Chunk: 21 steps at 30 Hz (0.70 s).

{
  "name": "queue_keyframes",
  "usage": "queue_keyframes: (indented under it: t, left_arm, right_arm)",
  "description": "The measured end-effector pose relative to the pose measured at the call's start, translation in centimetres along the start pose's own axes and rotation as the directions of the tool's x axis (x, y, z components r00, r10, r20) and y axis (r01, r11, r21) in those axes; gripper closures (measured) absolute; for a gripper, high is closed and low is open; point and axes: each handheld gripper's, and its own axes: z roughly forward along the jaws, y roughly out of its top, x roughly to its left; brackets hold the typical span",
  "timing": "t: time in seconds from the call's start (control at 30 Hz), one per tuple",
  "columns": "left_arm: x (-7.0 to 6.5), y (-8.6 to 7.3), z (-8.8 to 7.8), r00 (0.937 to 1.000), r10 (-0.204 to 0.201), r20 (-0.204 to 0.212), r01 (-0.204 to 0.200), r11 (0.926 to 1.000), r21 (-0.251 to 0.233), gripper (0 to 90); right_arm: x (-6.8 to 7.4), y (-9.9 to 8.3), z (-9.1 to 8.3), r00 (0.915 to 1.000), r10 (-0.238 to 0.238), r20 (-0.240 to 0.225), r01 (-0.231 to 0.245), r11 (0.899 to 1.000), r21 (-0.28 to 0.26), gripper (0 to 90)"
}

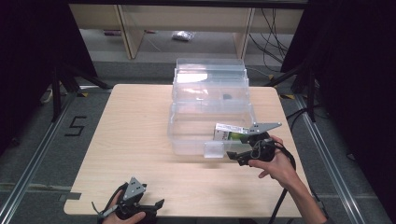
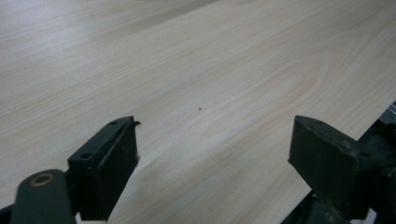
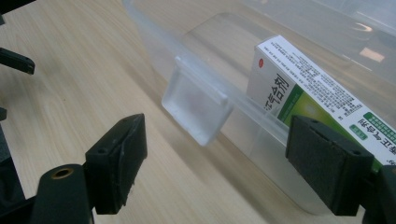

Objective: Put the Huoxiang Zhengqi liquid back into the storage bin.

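A: Green-and-white cardboard, that box (image 3: 308,93) is leaning inside the clear plastic bin (image 1: 187,140), against its front wall near the right corner, just behind the latch tab (image 3: 198,105).

B: And the right tool (image 1: 243,150)?

A: It is hovering just outside that wall with its jaws spread wide, gripping nothing. The box seems to be already dropped in, so the placing step is probably finishing.

B: What is the next move asking for?

A: Likely pulling the hand clear, then closing the lid (image 1: 210,70), which is standing open behind.

B: The left tool (image 1: 152,205)?

A: It is resting released over the bare wooden desk (image 2: 210,70), well apart.
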Motion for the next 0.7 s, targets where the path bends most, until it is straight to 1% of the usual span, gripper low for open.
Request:
queue_keyframes:
  t: [0.03, 0.07, 0.1, 0.13, 0.17, 0.2, 0.23, 0.27, 0.3, 0.33, 0.37, 0.4, 0.43, 0.47, 0.5, 0.53, 0.57, 0.6, 0.63, 0.67, 0.7]
  left_arm:
    - [0.0, 0.0, 0.0, 1.0, 0.0, 0.0, 0.0, 1.0, 0.0, 14.9]
    - [0.0, 0.0, 0.0, 1.0, 0.0, 0.0, 0.0, 1.0, 0.0, 14.9]
    - [0.0, 0.0, 0.0, 1.0, 0.0, 0.0, 0.0, 1.0, 0.0, 14.9]
    - [0.0, 0.0, 0.0, 1.0, 0.001, 0.0, -0.001, 1.0, 0.0, 14.9]
    - [0.0, 0.0, 0.0, 1.0, 0.0, 0.0, 0.0, 1.0, 0.0, 14.9]
    - [0.1, 0.0, 0.0, 1.0, 0.005, 0.006, -0.005, 1.0, 0.001, 14.9]
    - [0.0, 0.0, 0.1, 1.0, -0.001, 0.005, 0.001, 1.0, -0.001, 14.9]
    - [0.0, 0.0, 0.1, 0.9999, -0.009, 0.006, 0.009, 1.0, -0.003, 14.9]
    - [-0.1, 0.0, 0.1, 0.9998, -0.013, 0.013, 0.013, 0.9999, -0.011, 14.9]
    - [0.0, 0.0, 0.1, 0.9999, -0.003, 0.012, 0.003, 1.0, -0.008, 14.9]
    - [0.0, 0.0, 0.1, 0.9999, 0.002, 0.011, -0.002, 1.0, -0.006, 14.9]
    - [0.1, 0.0, 0.1, 0.9999, 0.007, 0.007, -0.007, 1.0, -0.001, 14.9]
    - [0.1, 0.0, 0.1, 1.0, 0.004, 0.005, -0.004, 1.0, -0.005, 14.9]
    - [0.1, 0.0, 0.1, 1.0, 0.004, 0.005, -0.004, 1.0, -0.004, 14.9]
    - [0.1, 0.0, 0.1, 1.0, 0.004, 0.005, -0.004, 1.0, -0.004, 14.9]
    - [0.1, 0.0, 0.1, 1.0, 0.004, 0.004, -0.004, 1.0, -0.004, 14.9]
    - [0.1, 0.0, 0.0, 1.0, 0.007, 0.004, -0.007, 1.0, -0.004, 14.9]
    - [0.0, 0.0, 0.0, 1.0, 0.007, 0.004, -0.007, 1.0, -0.004, 14.9]
    - [0.1, 0.0, 0.0, 1.0, 0.007, 0.004, -0.007, 1.0, -0.003, 14.9]
    - [0.1, 0.0, 0.0, 1.0, 0.007, 0.004, -0.007, 1.0, -0.004, 14.9]
    - [0.1, 0.0, 0.0, 1.0, 0.007, 0.004, -0.007, 1.0, -0.004, 14.9]
  right_arm:
    - [-0.2, 0.0, 0.0, 0.9995, -0.031, 0.008, 0.031, 0.999, -0.01, 21.7]
    - [-0.1, -0.1, 0.0, 0.9999, -0.015, 0.004, 0.015, 1.0, -0.002, 21.6]
    - [0.0, -0.2, 0.0, 0.9999, -0.009, -0.007, 0.009, 1.0, 0.002, 21.7]
    - [0.0, -0.4, 0.2, 0.9999, -0.008, -0.007, 0.008, 1.0, -0.023, 21.7]
    - [0.0, -0.4, 0.0, 0.9999, -0.009, -0.008, 0.009, 1.0, -0.001, 21.7]
    - [0.1, -0.6, 0.0, 1.0, 0.002, -0.004, -0.002, 1.0, -0.005, 21.6]
    - [-0.1, -0.7, 0.1, 0.9989, -0.045, -0.011, 0.045, 0.999, -0.01, 21.6]
    - [0.1, -0.8, 0.0, 0.9998, -0.014, -0.011, 0.015, 1.0, 0.003, 21.6]
    - [0.0, -0.9, 0.1, 0.9994, -0.034, -0.012, 0.034, 0.999, -0.008, 21.5]
    - [0.3, -1.1, 0.0, 0.9999, -0.001, -0.012, 0.0, 1.0, -0.003, 21.4]
    - [0.3, -1.1, -0.1, 0.9999, -0.003, -0.015, 0.003, 1.0, 0.003, 21.0]
    - [0.2, -1.3, -0.1, 0.9997, -0.024, -0.008, 0.024, 1.0, -0.007, 20.6]
    - [0.4, -1.5, 0.0, 1.0, -0.006, -0.007, 0.006, 1.0, -0.004, 20.3]
    - [0.5, -1.7, 0.0, 0.9999, -0.006, -0.014, 0.006, 1.0, 0.0, 19.8]
    - [0.4, -1.8, 0.1, 0.9996, -0.028, -0.003, 0.028, 1.0, -0.01, 19.5]
    - [0.7, -2.0, 0.1, 0.9997, 0.01, -0.021, -0.01, 1.0, 0.004, 18.8]
    - [0.6, -2.1, 0.2, 0.9998, -0.002, -0.022, 0.002, 1.0, 0.004, 18.1]
    - [0.7, -2.3, 0.3, 0.9999, -0.005, -0.012, 0.005, 1.0, 0.002, 17.1]
    - [0.9, -2.5, 0.3, 0.9999, 0.011, -0.01, -0.011, 1.0, -0.003, 16.9]
    - [0.8, -2.6, 0.4, 0.9997, -0.019, -0.013, 0.019, 1.0, -0.006, 16.6]
    - [1.0, -2.7, 0.3, 0.9998, -0.005, -0.017, 0.005, 1.0, 0.0, 16.2]
